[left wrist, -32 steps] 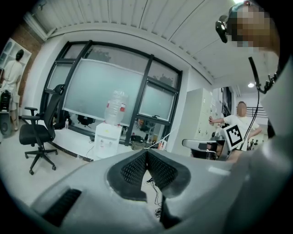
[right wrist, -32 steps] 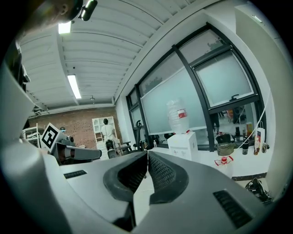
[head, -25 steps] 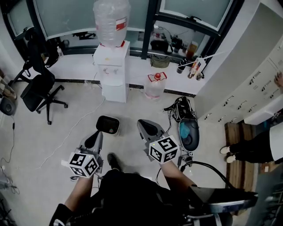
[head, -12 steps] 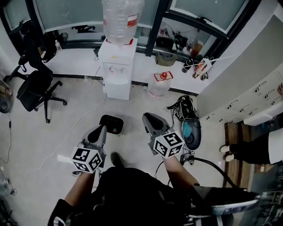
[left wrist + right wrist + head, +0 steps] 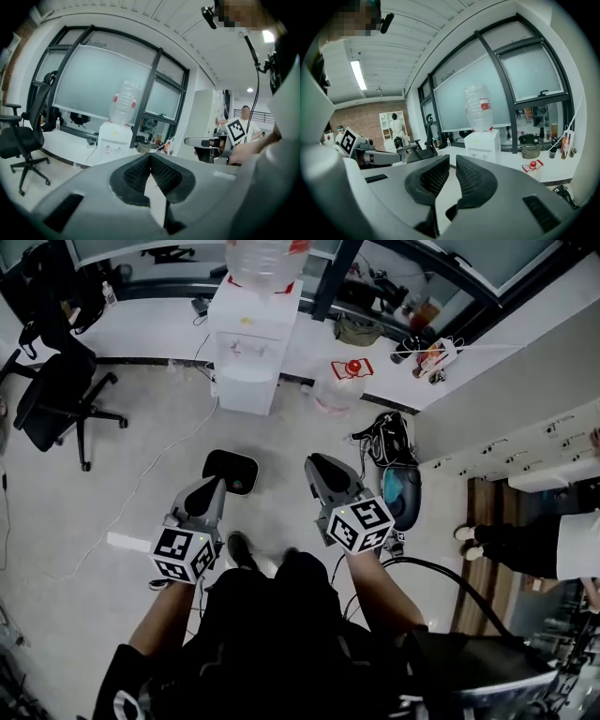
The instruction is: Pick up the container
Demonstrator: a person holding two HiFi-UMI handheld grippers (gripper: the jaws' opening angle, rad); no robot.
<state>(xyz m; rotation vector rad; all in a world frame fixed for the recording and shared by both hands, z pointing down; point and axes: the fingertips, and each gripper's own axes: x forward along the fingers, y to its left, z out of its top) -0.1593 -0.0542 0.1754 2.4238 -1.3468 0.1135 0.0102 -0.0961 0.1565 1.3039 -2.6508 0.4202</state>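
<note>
Black container (image 5: 230,471) rests mid-floor, short of the floor's far edge, just ahead of the left gripper (image 5: 213,487), closed and empty, and the right gripper (image 5: 320,467), slightly parted and empty; grasping and lifting seemingly remain.

The left gripper (image 5: 150,155) and right gripper (image 5: 453,157) are grey, with black pads (image 5: 433,180) in a fine mesh pattern; each cube (image 5: 184,552) bears black-and-white square markers. At the centre of the head view the container (image 5: 231,471) is black with a paler edge, on a light grey speckled floor (image 5: 112,484). At the top, the dispenser (image 5: 246,343) is white, its bottle (image 5: 265,254) clear with a red label, and the jug (image 5: 337,390) is clear with a red cap. The chair (image 5: 52,381) at upper left is black. Right of centre lie a black bag (image 5: 386,451) and a teal object (image 5: 403,498). In the right gripper view the window frames (image 5: 501,79) are black, the glass (image 5: 529,70) pale grey-green, and the wall (image 5: 370,122) at left red-brown brick.
</note>
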